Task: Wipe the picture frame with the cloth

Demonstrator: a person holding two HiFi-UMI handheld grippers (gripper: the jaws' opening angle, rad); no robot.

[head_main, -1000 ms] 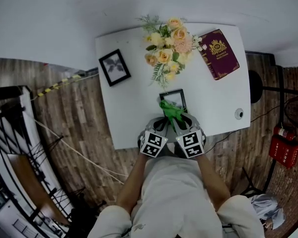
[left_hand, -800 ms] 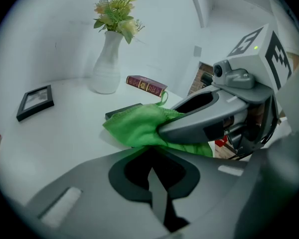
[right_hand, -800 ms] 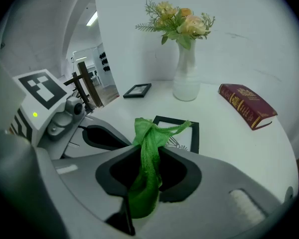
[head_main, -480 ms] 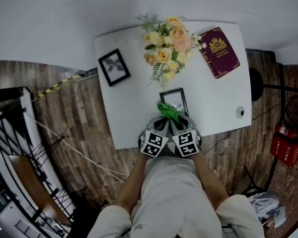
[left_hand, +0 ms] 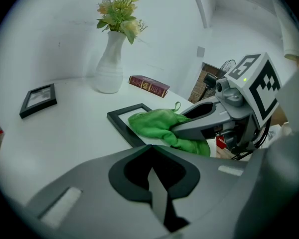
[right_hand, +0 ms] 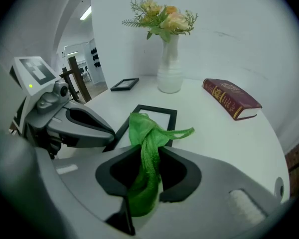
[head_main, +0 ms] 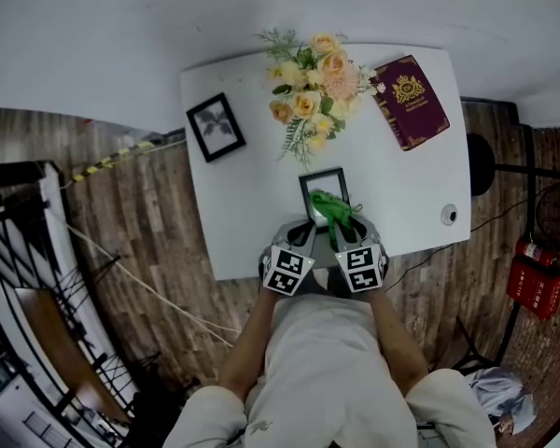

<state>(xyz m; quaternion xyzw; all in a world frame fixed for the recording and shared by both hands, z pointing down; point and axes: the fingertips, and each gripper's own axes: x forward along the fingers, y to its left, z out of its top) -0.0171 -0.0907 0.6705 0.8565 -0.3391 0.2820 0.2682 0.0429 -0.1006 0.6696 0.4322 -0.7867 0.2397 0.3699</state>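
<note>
A black picture frame [head_main: 323,190] lies flat near the front edge of the white table [head_main: 243,213]. My right gripper [head_main: 341,228] is shut on a green cloth [head_main: 331,207], which rests on the frame's lower right part. In the right gripper view the cloth [right_hand: 145,133] hangs out between the jaws in front of the frame [right_hand: 157,109]. My left gripper [head_main: 306,235] is shut just at the frame's near left corner, with nothing seen between its jaws. The left gripper view shows the cloth [left_hand: 157,126] bunched on the frame [left_hand: 120,119] under the right gripper [left_hand: 209,119].
A white vase of flowers [head_main: 313,77] stands behind the frame, a dark red book [head_main: 411,101] at the back right, a second small black frame [head_main: 215,127] at the back left. A small round object [head_main: 450,215] sits near the right edge.
The right gripper and cloth slid left over the frame's lower left part, then back right, so more of the frame's left side shows now. The left gripper stayed almost still.
</note>
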